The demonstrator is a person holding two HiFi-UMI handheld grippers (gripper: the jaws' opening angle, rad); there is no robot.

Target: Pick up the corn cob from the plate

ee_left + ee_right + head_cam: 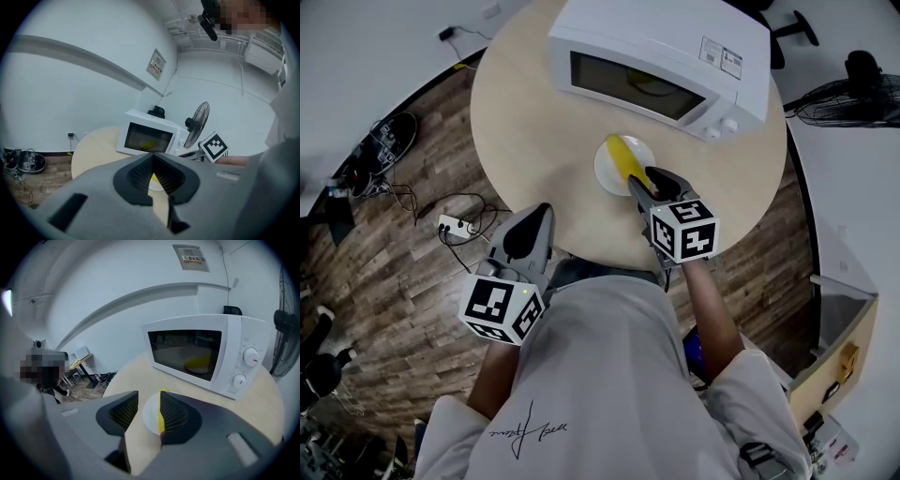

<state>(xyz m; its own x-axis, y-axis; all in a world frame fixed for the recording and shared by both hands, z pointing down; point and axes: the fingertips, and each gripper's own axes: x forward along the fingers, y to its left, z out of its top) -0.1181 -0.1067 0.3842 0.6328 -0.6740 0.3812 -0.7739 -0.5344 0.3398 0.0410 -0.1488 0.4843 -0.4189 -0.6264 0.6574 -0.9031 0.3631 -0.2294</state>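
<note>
Head view: a round, pale wood table point(525, 122) stands on a dark plank floor point(403, 281), with a boxy white microwave point(661, 56) at its far edge. The long yellow corn cob point(622, 155) lies on a round white plate point(605, 173) mid-table. Left gripper view: the left gripper point(152, 159) has its fingers together, holding nothing. Right gripper view: the right gripper point(149, 397) has its fingers apart, gripping nothing, with the cob beside one.

yellow corn cob point(623, 157), white plate point(607, 175), white microwave point(666, 37), pale wooden table point(525, 122).
</note>
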